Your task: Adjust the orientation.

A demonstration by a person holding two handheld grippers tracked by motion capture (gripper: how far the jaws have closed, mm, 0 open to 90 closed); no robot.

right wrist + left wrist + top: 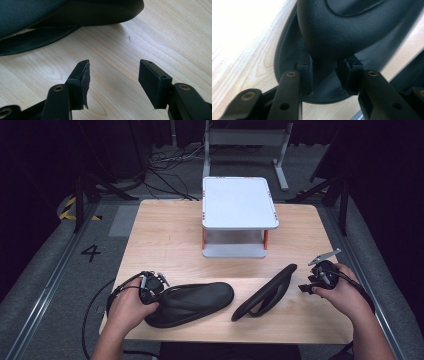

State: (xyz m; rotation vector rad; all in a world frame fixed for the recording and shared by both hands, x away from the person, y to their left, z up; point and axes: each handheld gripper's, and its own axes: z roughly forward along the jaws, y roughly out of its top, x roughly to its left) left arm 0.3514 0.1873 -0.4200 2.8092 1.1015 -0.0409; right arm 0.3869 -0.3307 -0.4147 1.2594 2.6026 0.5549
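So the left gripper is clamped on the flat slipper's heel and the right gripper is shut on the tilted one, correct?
Not quite. The left gripper is clamped on the flat slipper, but the right gripper is open over bare table, short of the tilted slipper; the right gripper view shows it.

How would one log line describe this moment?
left gripper: shut on flat slipper | right gripper: open, beside tilted slipper

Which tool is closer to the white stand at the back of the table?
Neither clearly. The left tool and right tool sit at the table's near edge, either side of the white stand.
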